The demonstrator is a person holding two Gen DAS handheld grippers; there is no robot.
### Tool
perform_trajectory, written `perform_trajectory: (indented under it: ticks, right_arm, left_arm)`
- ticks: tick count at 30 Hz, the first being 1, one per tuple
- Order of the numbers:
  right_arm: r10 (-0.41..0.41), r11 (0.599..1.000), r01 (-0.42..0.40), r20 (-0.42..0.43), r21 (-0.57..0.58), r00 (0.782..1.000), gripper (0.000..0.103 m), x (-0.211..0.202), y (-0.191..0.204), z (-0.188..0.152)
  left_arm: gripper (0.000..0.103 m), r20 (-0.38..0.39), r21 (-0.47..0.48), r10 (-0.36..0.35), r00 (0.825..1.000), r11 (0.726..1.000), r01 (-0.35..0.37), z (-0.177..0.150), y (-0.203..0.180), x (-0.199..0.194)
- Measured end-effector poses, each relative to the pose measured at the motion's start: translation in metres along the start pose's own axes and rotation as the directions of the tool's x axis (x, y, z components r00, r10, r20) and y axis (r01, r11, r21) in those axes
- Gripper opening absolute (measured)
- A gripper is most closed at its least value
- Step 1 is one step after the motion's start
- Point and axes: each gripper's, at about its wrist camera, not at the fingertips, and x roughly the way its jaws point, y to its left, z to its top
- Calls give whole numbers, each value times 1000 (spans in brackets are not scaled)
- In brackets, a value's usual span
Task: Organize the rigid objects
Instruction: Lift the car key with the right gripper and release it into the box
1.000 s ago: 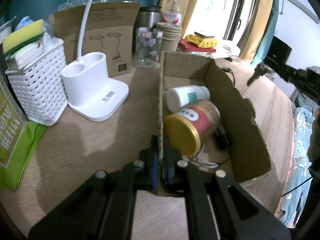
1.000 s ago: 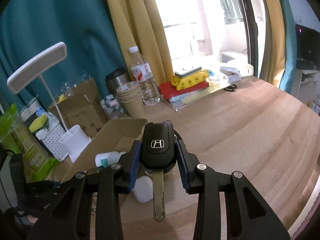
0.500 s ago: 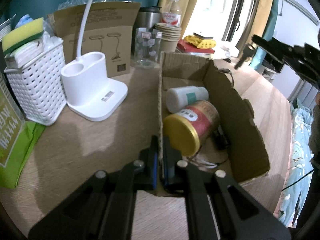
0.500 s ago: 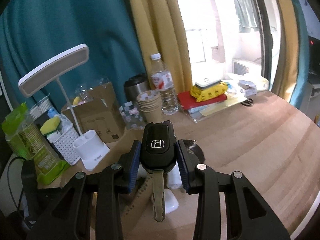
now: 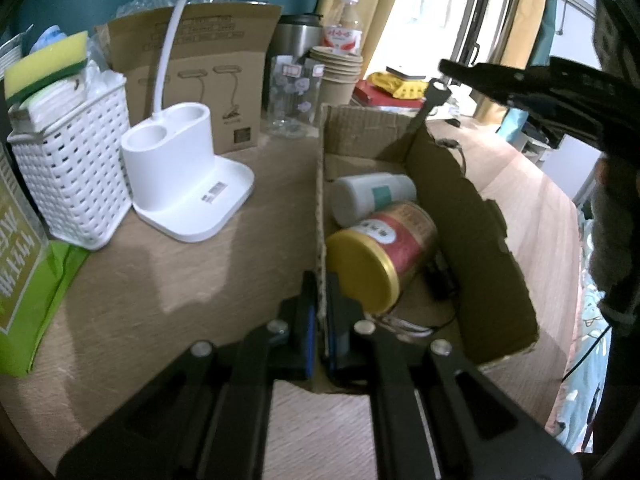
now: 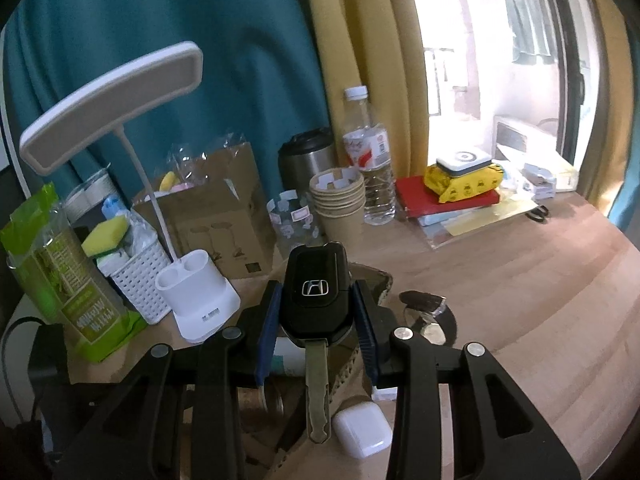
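Car key point(image 6: 316, 300): black fob w/ silver logo. Tin point(image 5: 384, 252): red body, gold lid. Bottle point(image 5: 372, 198): white w/ teal label. Box point(image 5: 472, 216): brown cardboard. Basket point(image 5: 72, 168): white lattice. Sponge point(image 5: 46, 64): yellow/green. Earbud case point(image 6: 362, 430): white.

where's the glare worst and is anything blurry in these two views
Right wrist view: the bright window is blown out to white, while the black car key in the right tongs stays sharp. Left wrist view: the same window is overexposed, the brown cardboard box is clear, and the fisheye edges curve and darken.
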Motion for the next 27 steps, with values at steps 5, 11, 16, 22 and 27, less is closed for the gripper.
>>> perform_trajectory:
  ticks: [5,11,16,22,27]
  right_arm:
    - [16,1000,-17,-47,-23,999,37,24,0,1]
    - [18,998,-24,-114,-55,993,37,55,2,0]
    - [3,997,-17,-175,-80,985,37,79,2,-5]
    - [-30,995,8,-208,-104,978,37,95,2,-8]
    - [-73,989,40,-240,-142,968,37,107,3,-9]
  left_arm:
    - [4,1,-2,-1,1000,1000,1,0,0,0]
    - [4,1,-2,-1,1000,1000,1,0,0,0]
    - [4,1,-2,-2,1000,1000,2,0,0,0]
    - [4,2,-4,-5,1000,1000,5,-1,-2,-1]
    - [4,2,-5,-6,1000,1000,6,-1,-2,-1]
